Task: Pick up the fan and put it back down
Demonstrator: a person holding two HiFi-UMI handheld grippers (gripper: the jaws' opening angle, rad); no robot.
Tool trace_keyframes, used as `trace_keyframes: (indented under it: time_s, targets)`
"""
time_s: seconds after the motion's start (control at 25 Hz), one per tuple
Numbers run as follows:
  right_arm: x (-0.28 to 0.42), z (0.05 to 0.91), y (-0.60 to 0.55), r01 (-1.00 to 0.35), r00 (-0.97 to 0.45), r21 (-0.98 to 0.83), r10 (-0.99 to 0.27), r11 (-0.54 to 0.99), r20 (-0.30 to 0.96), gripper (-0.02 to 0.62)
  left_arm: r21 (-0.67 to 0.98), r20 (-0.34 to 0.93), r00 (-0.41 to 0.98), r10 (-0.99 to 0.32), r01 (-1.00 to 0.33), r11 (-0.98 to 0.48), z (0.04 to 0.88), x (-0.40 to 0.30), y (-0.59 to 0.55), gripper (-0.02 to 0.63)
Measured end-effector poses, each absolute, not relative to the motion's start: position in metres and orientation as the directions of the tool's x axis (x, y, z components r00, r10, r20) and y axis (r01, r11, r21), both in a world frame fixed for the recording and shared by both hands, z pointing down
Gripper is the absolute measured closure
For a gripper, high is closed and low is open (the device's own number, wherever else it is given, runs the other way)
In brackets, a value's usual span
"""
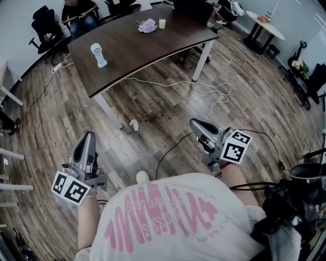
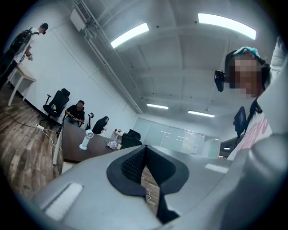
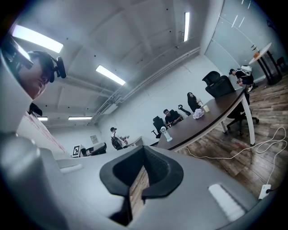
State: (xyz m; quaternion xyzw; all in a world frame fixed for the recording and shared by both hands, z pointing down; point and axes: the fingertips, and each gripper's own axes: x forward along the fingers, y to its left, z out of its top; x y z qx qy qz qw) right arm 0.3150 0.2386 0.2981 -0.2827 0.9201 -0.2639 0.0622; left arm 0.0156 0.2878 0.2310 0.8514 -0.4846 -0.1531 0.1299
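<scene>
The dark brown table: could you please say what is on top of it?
A small white standing fan, a pale purple fluffy bunch and a cream cup stand on the table. Its far corner is hidden behind a black object.

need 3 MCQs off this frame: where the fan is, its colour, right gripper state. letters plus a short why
1. Where is the fan?
A. lying on the floor
B. standing on the dark table
C. on an office chair

2. What colour is the fan?
A. black
B. red
C. white

3. How is the right gripper?
A. jaws together, nothing between them
B. closed on the fan
C. jaws wide apart

Answers:
1 B: the head view shows it upright on the tabletop, near the table's left end.
2 C: its head and base both read white against the dark wood.
3 A: the right gripper view shows the pads meeting at the tips with only floor behind, while the fan stands far off on the table.
</scene>
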Motion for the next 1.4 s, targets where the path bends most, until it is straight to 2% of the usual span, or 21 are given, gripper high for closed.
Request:
trace_keyframes:
  time_s: [0.68,1.0,1.2,1.4]
  targets:
    - [0.190,0.303,0.153,-0.498,-0.829,-0.535,-0.556,0.682,0.063,0.589,0.384,-0.100,0.507,-0.856,-0.774,-0.503,0.242,-0.101,0.200,0.588]
    - [0.164,0.304,0.136,-0.515,-0.826,-0.523,-0.556,0.679,0.093,0.589,0.416,-0.117,0.497,-0.860,-0.762,-0.497,0.251,-0.131,0.181,0.588]
    - [0.161,0.309,0.131,-0.525,-0.818,-0.536,-0.566,0.661,0.103,0.589,0.372,-0.068,0.515,-0.854,-0.781,-0.501,0.262,-0.130,0.179,0.588]
    - [0.147,0.308,0.126,-0.508,-0.831,-0.543,-0.547,0.669,0.103,0.589,0.388,-0.079,0.507,-0.858,-0.777,-0.495,0.264,-0.138,0.179,0.588]
